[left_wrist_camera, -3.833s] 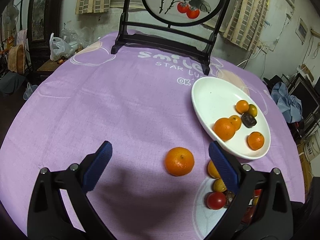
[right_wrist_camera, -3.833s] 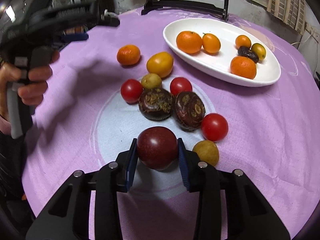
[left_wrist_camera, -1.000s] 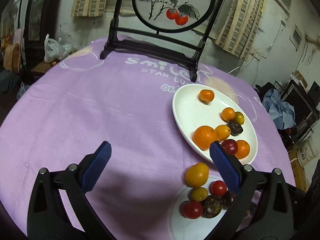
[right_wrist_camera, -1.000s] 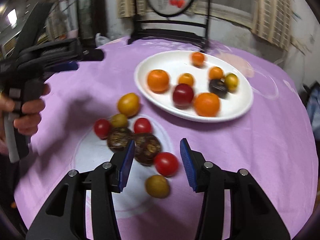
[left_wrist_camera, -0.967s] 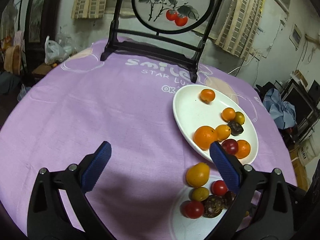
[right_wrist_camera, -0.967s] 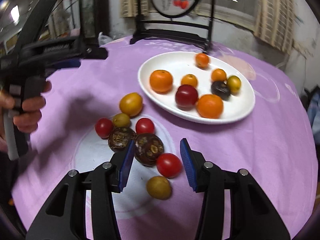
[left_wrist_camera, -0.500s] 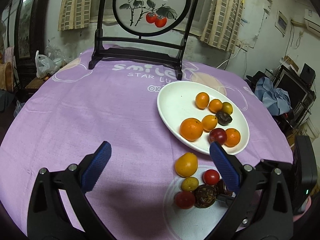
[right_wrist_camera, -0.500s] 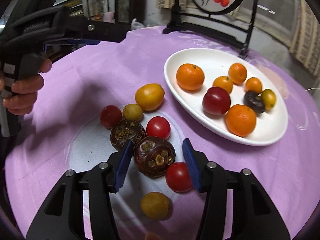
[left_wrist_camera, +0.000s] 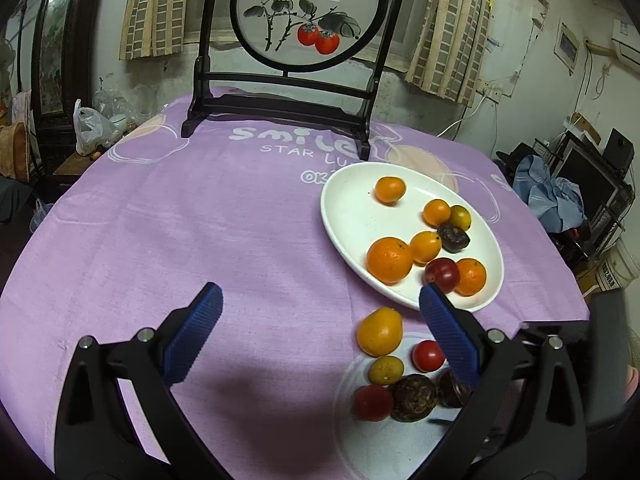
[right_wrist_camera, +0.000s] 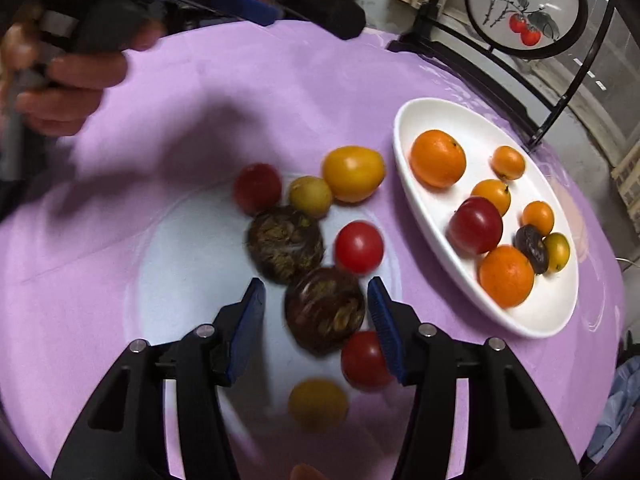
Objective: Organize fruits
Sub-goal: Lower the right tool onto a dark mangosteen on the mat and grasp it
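Right gripper (right_wrist_camera: 316, 312) — jaws opening, a dark brown round fruit (right_wrist_camera: 325, 309) between the pads, untouched; a red tomato (right_wrist_camera: 359, 246) just beyond the tips. Left gripper (left_wrist_camera: 320, 320) — jaws wide apart over bare purple cloth (left_wrist_camera: 200, 220); white plate (left_wrist_camera: 348, 208) beyond its right pad

Right gripper (right_wrist_camera: 316, 310) angled down, jaws opening, pads clear of contact. Left gripper (left_wrist_camera: 320, 326) wide open, nothing between, gripped by a hand (right_wrist_camera: 68, 88).

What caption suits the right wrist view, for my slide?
Right gripper opening around a dark brown fruit on the purple cloth, beside the white plate.
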`<state>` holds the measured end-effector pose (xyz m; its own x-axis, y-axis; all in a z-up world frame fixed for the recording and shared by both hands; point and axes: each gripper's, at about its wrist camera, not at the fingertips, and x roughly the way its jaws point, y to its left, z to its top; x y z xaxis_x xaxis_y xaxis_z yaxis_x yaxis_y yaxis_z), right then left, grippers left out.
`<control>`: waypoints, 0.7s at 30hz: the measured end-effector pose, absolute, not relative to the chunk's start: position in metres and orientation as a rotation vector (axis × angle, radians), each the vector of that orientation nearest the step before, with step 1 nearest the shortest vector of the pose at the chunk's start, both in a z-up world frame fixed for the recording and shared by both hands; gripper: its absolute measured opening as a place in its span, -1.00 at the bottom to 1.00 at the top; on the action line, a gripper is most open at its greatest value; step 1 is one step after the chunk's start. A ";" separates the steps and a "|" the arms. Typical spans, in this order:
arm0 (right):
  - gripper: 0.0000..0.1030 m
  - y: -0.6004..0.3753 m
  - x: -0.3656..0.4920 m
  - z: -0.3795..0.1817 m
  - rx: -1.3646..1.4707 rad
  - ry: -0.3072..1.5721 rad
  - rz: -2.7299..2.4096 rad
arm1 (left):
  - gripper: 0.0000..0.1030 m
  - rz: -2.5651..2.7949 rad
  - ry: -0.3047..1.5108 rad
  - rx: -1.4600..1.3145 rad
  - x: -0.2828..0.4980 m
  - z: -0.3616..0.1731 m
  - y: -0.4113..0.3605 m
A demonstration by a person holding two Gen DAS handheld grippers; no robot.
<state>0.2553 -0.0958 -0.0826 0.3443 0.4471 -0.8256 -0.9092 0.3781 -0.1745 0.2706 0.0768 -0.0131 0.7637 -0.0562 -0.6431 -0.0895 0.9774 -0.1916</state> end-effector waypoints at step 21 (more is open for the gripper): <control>-0.19 -0.172 0.276 -0.014 0.006 0.651 0.932 | 0.46 -0.368 0.773 0.179 0.231 -0.037 0.049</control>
<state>0.2757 -0.1722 -0.0139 0.4202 0.7456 -0.5172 -0.7421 0.6103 0.2770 0.2312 0.0490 -0.0374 0.6558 -0.2585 -0.7093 0.3880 0.9214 0.0230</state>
